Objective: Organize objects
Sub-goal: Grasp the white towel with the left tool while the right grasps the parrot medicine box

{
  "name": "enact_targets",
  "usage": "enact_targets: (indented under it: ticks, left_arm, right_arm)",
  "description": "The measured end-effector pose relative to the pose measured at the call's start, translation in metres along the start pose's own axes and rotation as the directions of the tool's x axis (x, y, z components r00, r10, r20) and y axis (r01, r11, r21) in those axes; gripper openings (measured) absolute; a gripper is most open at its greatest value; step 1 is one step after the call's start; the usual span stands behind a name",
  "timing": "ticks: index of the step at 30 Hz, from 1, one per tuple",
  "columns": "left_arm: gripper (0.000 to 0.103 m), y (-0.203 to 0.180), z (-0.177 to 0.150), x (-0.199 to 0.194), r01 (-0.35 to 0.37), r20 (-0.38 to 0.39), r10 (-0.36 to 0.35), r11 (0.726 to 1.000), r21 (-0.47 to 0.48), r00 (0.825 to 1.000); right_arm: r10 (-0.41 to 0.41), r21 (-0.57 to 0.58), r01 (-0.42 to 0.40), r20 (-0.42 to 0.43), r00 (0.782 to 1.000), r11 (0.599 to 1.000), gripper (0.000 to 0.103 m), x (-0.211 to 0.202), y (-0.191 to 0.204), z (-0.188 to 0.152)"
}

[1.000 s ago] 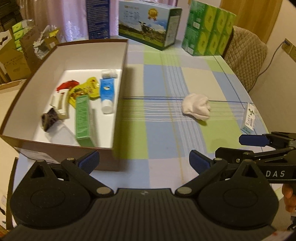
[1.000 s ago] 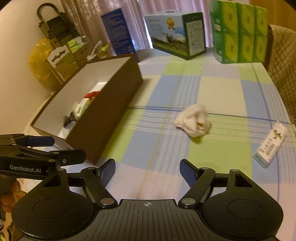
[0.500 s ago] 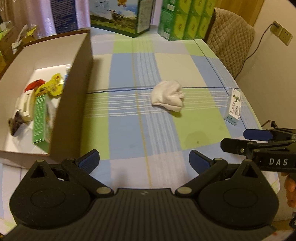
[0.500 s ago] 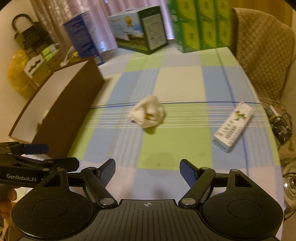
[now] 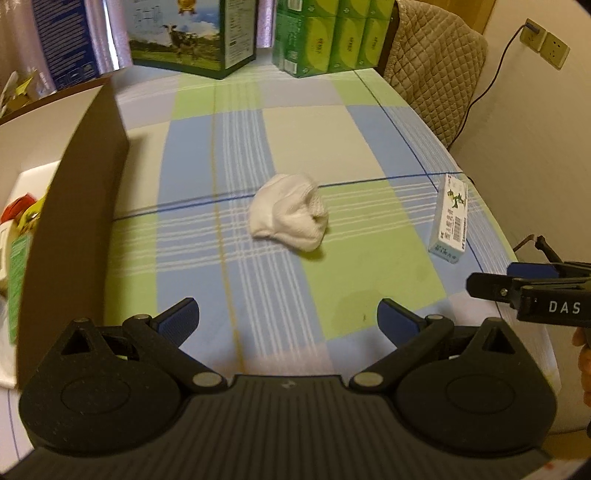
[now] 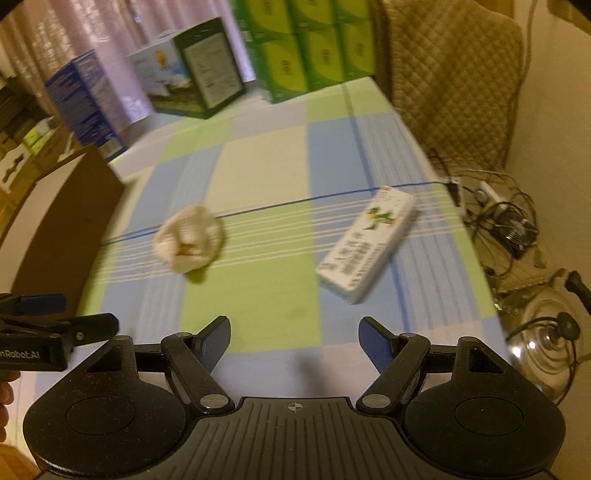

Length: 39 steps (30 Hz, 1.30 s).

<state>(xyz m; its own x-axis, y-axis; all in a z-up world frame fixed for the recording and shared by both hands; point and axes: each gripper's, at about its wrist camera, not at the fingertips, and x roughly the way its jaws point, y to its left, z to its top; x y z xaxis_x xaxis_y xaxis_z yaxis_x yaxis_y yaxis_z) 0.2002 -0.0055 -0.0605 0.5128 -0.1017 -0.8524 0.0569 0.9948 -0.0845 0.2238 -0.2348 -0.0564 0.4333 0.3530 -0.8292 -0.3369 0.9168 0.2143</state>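
A crumpled white cloth (image 5: 289, 215) (image 6: 189, 238) lies mid-table on the checked tablecloth. A small white carton with a green figure (image 5: 451, 218) (image 6: 367, 242) rests flat near the table's right edge. The brown cardboard box (image 5: 79, 206) (image 6: 62, 218) stands at the left and holds several small packages. My left gripper (image 5: 286, 319) hovers open over the near table, short of the cloth. My right gripper (image 6: 293, 336) is open too, nothing between its fingers, with the carton just ahead of its right finger. Each gripper shows side-on in the other's view.
Tall cartons stand along the far table edge: a blue box (image 5: 64, 40), a cow-print box (image 5: 192, 35) and green packs (image 5: 328, 35). A quilted chair (image 5: 436, 70) sits at the far right. Cables and a metal kettle (image 6: 546, 332) lie on the floor past the right edge.
Both grippers have swung rightward, away from the brown box. The cloth and the carton now sit more central and closer in both views. Both stay open.
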Motion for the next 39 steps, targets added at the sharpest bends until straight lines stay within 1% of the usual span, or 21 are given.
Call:
enact_targets:
  ticks: [6, 10, 14, 17, 20, 23, 25, 27, 30, 32, 33, 39]
  left_arm:
    - [0.101, -0.005, 0.021, 0.029, 0.009, 0.009, -0.009, 1.0, 0.018, 1.0]
    - [0.101, -0.007, 0.037, 0.05, -0.002, 0.007, 0.002, 0.999, 0.035, 1.0]
    - [0.1, -0.009, 0.052, 0.069, -0.006, 0.001, 0.006, 0.999, 0.038, 1.0]
    - [0.097, -0.009, 0.062, 0.086, -0.005, -0.012, 0.006, 1.0, 0.029, 1.0]
    - [0.097, -0.011, 0.072, 0.099, -0.011, -0.02, 0.011, 1.0, 0.026, 1.0]
    - [0.096, -0.014, 0.079, 0.111, -0.027, -0.022, 0.028, 0.999, 0.039, 0.999]
    - [0.088, -0.014, 0.083, 0.119, -0.039, -0.034, 0.041, 0.998, 0.041, 0.999]
    - [0.085, -0.014, 0.085, 0.126, -0.043, -0.049, 0.045, 0.998, 0.039, 0.998]
    - [0.076, -0.014, 0.086, 0.134, -0.067, -0.06, 0.07, 0.997, 0.047, 0.996]
    - [0.074, -0.012, 0.086, 0.136, -0.068, -0.06, 0.071, 0.996, 0.05, 0.996]
    - [0.07, -0.012, 0.085, 0.136, -0.07, -0.057, 0.073, 0.996, 0.05, 0.996]
    - [0.063, -0.011, 0.081, 0.135, -0.069, -0.038, 0.072, 0.995, 0.068, 0.997]
  right_arm:
    - [-0.047, 0.055, 0.046, 0.007, 0.999, 0.997, 0.074, 0.008, -0.025, 0.01]
    - [-0.062, 0.074, 0.062, 0.009, 0.998, 0.995, 0.074, 0.014, -0.034, 0.016]
    - [-0.07, 0.086, 0.069, 0.006, 0.998, 0.994, 0.074, 0.021, -0.039, 0.021]
    - [-0.077, 0.089, 0.076, 0.003, 0.997, 0.993, 0.074, 0.028, -0.04, 0.026]
    - [-0.081, 0.09, 0.08, 0.006, 0.997, 0.993, 0.074, 0.035, -0.042, 0.031]
    - [-0.086, 0.093, 0.085, 0.011, 0.996, 0.992, 0.074, 0.043, -0.044, 0.038]
    - [-0.09, 0.095, 0.088, 0.013, 0.996, 0.992, 0.074, 0.049, -0.045, 0.043]
    - [-0.094, 0.092, 0.093, 0.011, 0.995, 0.991, 0.074, 0.057, -0.045, 0.047]
    - [-0.11, 0.082, 0.109, 0.002, 0.994, 0.991, 0.074, 0.069, -0.043, 0.053]
    - [-0.119, 0.076, 0.119, -0.005, 0.993, 0.99, 0.074, 0.076, -0.042, 0.056]
    - [-0.126, 0.074, 0.126, -0.011, 0.992, 0.989, 0.074, 0.08, -0.042, 0.057]
    - [-0.157, 0.052, 0.158, -0.03, 0.987, 0.986, 0.073, 0.097, -0.04, 0.061]
